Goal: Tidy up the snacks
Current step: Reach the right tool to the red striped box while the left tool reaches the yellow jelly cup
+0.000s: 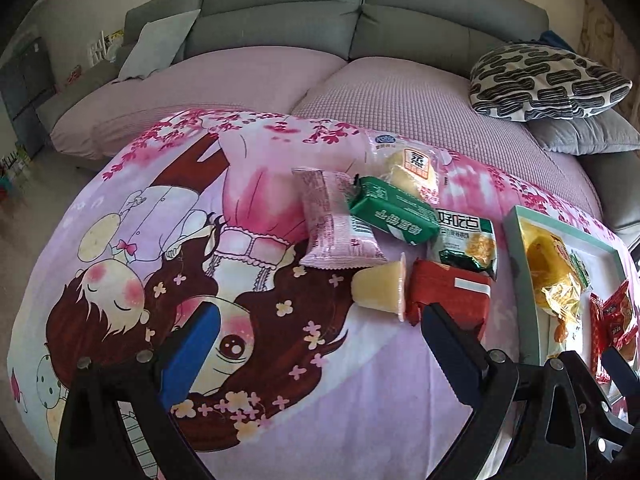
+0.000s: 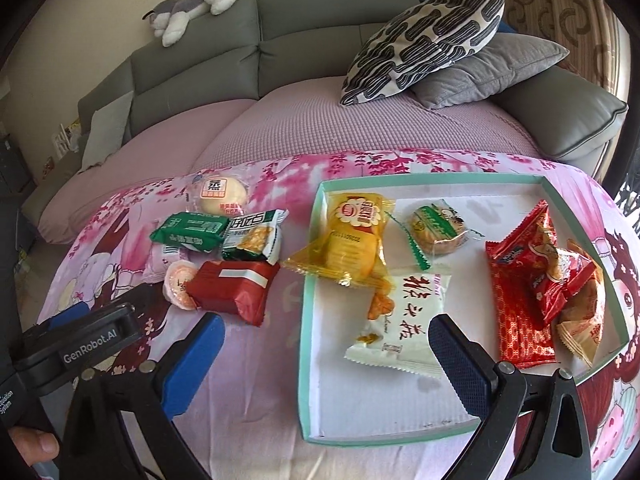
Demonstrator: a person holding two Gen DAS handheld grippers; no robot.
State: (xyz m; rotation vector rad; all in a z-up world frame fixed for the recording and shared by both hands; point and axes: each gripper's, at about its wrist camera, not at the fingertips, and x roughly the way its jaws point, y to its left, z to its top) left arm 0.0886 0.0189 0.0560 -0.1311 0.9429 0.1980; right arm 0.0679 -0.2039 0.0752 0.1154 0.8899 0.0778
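Landmark: shallow teal-rimmed cardboard tray (image 2: 313, 300) with white floor, lying on the pink cartoon-print cloth (image 2: 256, 400) over the bench.
Inside tray, far left: yellow clear-wrapped cake packet (image 2: 352, 236), one corner poking over the tray's left rim.
Inside tray, far middle: round biscuit in clear green-edged wrapper (image 2: 438, 228), just beside the yellow packet.
Inside tray, near middle: white snack pouch with black brush lettering (image 2: 404, 320), its top tucked under the yellow packet's edge.
Inside tray, right: red patterned snack packets (image 2: 524, 280) heaped together, touching a tan wrapped cake (image 2: 580, 312) by the right rim.
Left of tray, nearest: dark red foil-wrapped block (image 2: 236, 288), close to the rim, apart from it.
Left of tray, touching the red block: pale yellow jelly cup (image 1: 380, 288) tipped on its side.
Left of tray, farther back: green-and-white cracker pouch (image 2: 256, 234), green wrapped bar (image 2: 188, 232), pink patterned packet (image 1: 336, 224), clear-wrapped pale bun (image 2: 222, 196), bunched and overlapping.
Left gripper (image 1: 316, 340): blue-padded fingers spread wide apart, empty, over the cloth left of the tray, one fingertip just at the red block.
Right gripper (image 2: 326, 344): fingers wide apart, empty, straddling the tray's near left rim, one pad by the white pouch.
Behind tray: grey sofa (image 2: 320, 20) with pink cover, black-and-white patterned cushion (image 2: 424, 36).
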